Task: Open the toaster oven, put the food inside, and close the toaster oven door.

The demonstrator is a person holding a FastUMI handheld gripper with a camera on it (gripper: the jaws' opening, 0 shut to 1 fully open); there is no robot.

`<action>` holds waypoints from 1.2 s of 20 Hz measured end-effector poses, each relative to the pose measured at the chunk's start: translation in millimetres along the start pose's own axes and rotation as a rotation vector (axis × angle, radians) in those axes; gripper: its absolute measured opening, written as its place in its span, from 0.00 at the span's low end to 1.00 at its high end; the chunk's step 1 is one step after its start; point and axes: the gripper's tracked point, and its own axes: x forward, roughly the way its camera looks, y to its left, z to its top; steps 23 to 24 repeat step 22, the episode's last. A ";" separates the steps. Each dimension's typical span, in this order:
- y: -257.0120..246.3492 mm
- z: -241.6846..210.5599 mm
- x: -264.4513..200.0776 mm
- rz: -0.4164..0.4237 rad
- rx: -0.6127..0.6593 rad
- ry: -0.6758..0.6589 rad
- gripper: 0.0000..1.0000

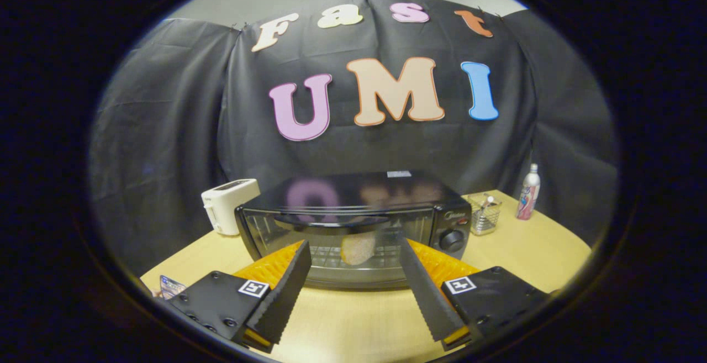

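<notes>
The toaster oven (pixel 353 225) ahead of my claw (pixel 353 258) has a glossy dark top that mirrors the wall, a clear glass door and a metal wire rack. The bench (pixel 530 247) is smooth, pale wood-look laminate. The toaster (pixel 228 204) looks like matt white plastic. The wire basket (pixel 485 214) is shiny metal. My fingers (pixel 284 291), spread apart with nothing between them, carry ribbed, serrated pads.

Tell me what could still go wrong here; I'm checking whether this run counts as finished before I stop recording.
1. The toaster oven door looks shut with the food behind the glass, but whether it has latched fully cannot be told; it might drop open.
2. The gripper is open, its fingers spread just before the door handle; a careless pull back could catch it.
3. The food seems near the glass, so it may press against the door.
</notes>
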 end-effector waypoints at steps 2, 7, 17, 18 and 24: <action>-13.1 24.9 -14.6 -0.010 -0.032 -0.048 0.99; -30.7 52.4 -54.7 0.065 -0.015 -0.084 0.99; -110.9 31.2 -115.3 -0.040 0.006 -0.148 0.99; -115.2 28.1 -118.4 -0.048 0.014 -0.156 0.99; -124.3 19.5 -125.5 -0.051 0.027 -0.157 0.99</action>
